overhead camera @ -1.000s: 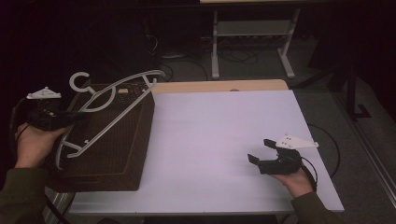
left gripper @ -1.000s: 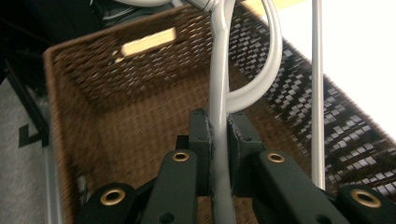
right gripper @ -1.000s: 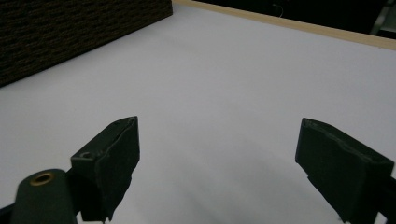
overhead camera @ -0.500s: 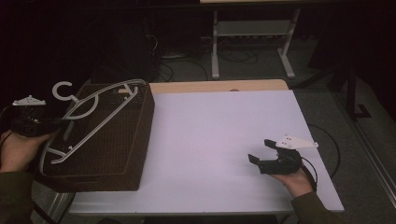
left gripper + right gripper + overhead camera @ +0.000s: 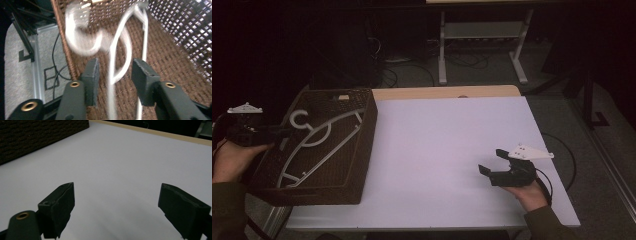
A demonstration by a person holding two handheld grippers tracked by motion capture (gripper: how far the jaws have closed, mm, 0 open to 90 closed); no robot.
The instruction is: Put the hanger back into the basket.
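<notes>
Brown woven basket (image 5: 362, 145) at the left end of the white table (image 5: 447, 150), taken here as the landmark. Inside it, lying flat on the basket floor, a white plastic hanger (image 5: 319, 147): long axis running diagonally from the basket's near-left corner to its far-right corner, hook toward the basket's left wall.

Just outside that left wall, level with the hook, the left gripper (image 5: 277, 134), pointing in across the rim. Jaws just opened, now parted partway; in the left gripper view the hanger (image 5: 117, 60) stands blurred in the gap between the two black pads, one thin bar running up between them, no pad pressing on it. Released, by the look of it, hanger resting in the basket rather than held.

Well apart from the basket, near the table's right front corner, the right gripper (image 5: 494, 162), jaws spread wide over bare tabletop, nothing between them (image 5: 115, 202).

Left hand far the nearer one. Judged next: withdrawal back across the left wall, away from the hook, along the gripper's own line, so no jaw snags the bar.
</notes>
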